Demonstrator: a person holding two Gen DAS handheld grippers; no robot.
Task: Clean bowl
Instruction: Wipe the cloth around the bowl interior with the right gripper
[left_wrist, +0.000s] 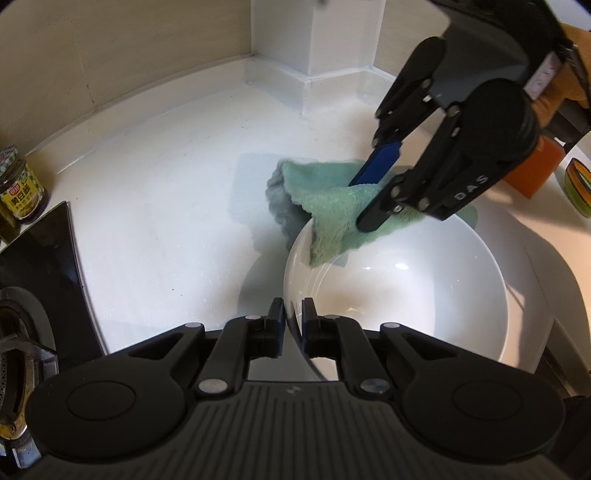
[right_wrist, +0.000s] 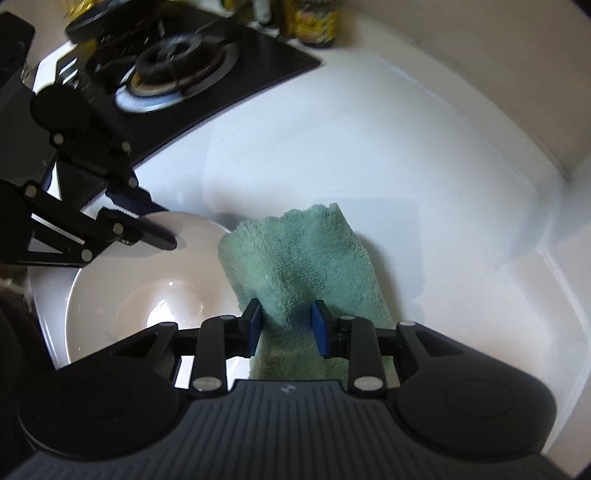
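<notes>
Left hand-held gripper pinching bowl rim, "DAS" on right hand-held gripper

White glossy surface, cream wall along its back edge, white boxed column at back corner, black gas hob at left edge, sauce jar behind hob, glare on surface.

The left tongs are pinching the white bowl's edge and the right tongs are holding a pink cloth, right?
Not quite: the cloth is green, as the right wrist view shows. The left tongs do pinch the white bowl's edge, and the right tongs hold the cloth.
</notes>
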